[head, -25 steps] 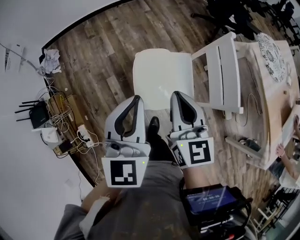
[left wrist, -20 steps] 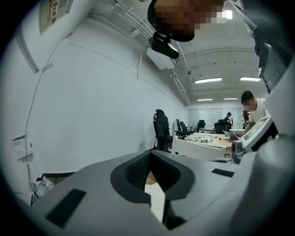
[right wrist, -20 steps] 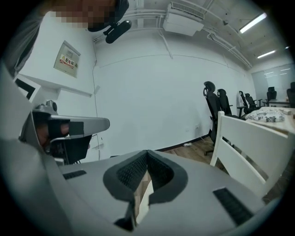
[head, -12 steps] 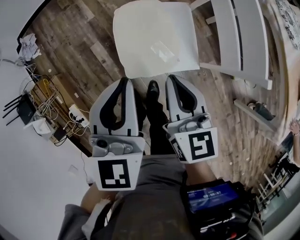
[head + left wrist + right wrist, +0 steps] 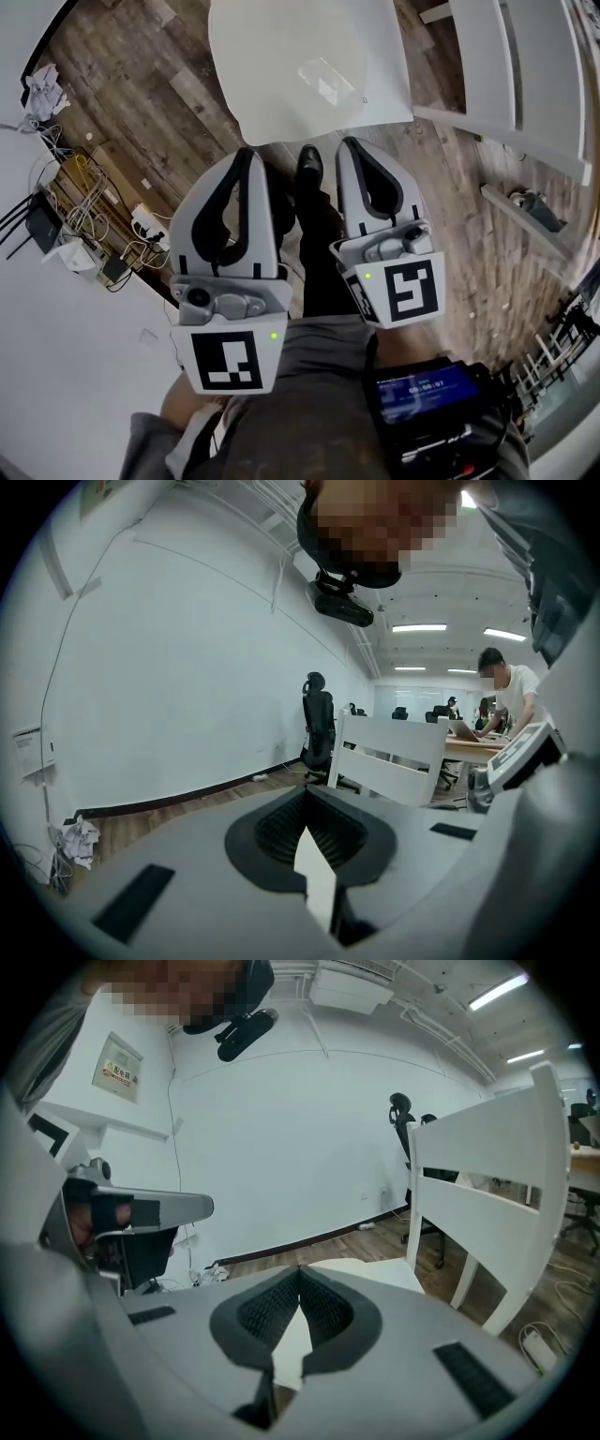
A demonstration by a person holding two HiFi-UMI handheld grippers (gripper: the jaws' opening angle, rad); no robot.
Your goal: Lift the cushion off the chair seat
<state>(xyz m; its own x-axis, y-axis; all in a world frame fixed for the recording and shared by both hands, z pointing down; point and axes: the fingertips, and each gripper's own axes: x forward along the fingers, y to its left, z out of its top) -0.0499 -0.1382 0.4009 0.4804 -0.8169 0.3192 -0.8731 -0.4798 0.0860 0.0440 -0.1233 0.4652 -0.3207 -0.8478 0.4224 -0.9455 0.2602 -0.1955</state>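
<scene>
Both fingers (image 5: 206,220) closed, empty: left gripper (image 5: 246,153), right gripper (image 5: 350,143); one cushion (image 5: 309,66) on one chair (image 5: 487,66)

Not much readable here, tbh. The small screen (image 5: 427,392) near the person's right side had a row of light clock-style digits on blue, but too blurry to read for sure. The left gripper (image 5: 246,155) and right gripper (image 5: 349,143) each carried a square black-and-white marker on its cube, just coded blocks, no letters. In the right gripper view a wall sign (image 5: 117,1073) sat high on the left with a red patch and tiny print I couldn't make out. Same for the paper notice (image 5: 30,752) on the far-left wall in the left gripper view.
</scene>
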